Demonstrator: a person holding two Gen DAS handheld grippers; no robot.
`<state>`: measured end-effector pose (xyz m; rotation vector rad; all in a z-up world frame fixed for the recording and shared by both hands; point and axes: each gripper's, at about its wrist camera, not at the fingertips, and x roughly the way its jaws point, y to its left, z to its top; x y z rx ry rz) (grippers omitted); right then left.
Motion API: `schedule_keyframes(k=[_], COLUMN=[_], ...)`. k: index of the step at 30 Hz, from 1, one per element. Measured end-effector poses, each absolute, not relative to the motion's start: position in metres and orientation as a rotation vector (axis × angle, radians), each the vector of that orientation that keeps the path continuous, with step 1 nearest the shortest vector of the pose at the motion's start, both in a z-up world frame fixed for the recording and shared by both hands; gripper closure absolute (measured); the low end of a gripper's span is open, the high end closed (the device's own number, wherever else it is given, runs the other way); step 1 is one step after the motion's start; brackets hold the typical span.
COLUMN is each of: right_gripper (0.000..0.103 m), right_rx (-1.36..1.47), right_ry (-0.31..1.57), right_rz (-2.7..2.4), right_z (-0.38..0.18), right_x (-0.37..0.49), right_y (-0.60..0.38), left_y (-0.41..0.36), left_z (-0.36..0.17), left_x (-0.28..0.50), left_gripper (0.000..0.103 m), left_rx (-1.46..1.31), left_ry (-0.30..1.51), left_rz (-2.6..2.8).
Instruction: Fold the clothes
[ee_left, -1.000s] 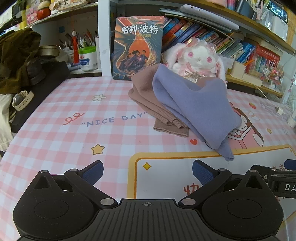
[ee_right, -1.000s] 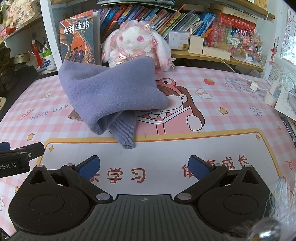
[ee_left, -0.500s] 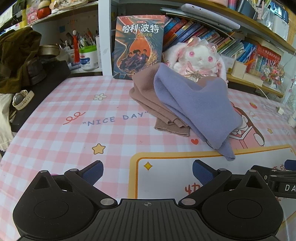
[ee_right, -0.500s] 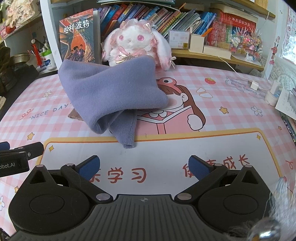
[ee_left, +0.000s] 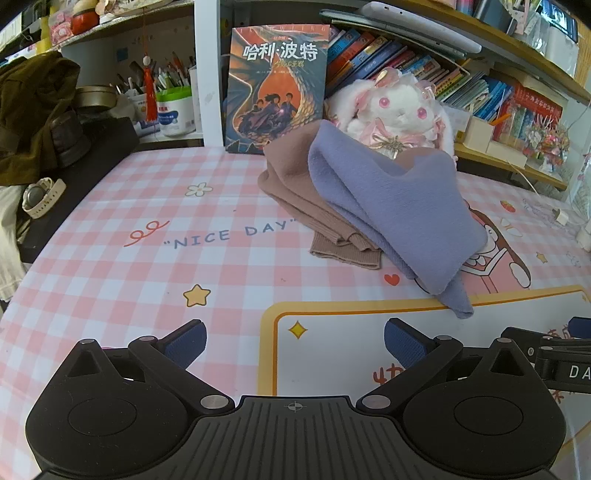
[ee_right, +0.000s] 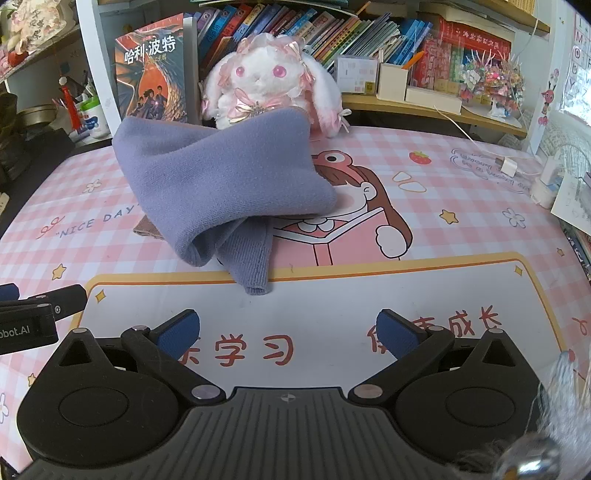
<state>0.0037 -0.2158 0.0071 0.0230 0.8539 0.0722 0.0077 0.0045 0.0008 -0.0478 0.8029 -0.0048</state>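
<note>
Right wrist view: purple garment (ee_right: 221,184) lies ahead-left, cuff end nearest right gripper (ee_right: 288,334); both grippers spread wide, left gripper (ee_left: 295,343) farther off.

Brown garment (ee_left: 295,195) mostly hidden under purple one (ee_left: 391,206)

landmark: plush rabbit (ee_right: 267,79), white and pink, at the back of the desk mat (ee_right: 461,236)
book: Harry Potter cover (ee_left: 277,86), upright just left of the rabbit
books: a leaning row (ee_right: 332,33) on the shelf behind the rabbit
tub: white, green lid (ee_left: 175,110), well left of the rabbit, pens behind it
watch: cream strap (ee_left: 42,195), far left of the rabbit
charger: white plug and cable (ee_right: 511,166), well right of the rabbit
</note>
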Motion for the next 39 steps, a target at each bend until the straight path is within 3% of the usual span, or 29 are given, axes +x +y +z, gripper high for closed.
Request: schedule_keyframes(k=[39], right_gripper=[0.000], right_rx=[0.039], right_ry=[0.897], right_rz=[0.079], right_z=[-0.003], right_x=[0.021], right_y=[-0.217], left_y=[0.001], left_z=[-0.003], left_x=[0.023], left_gripper=[0.000], left_rx=[-0.040], left_ry=[0.829], left_rz=[-0.037])
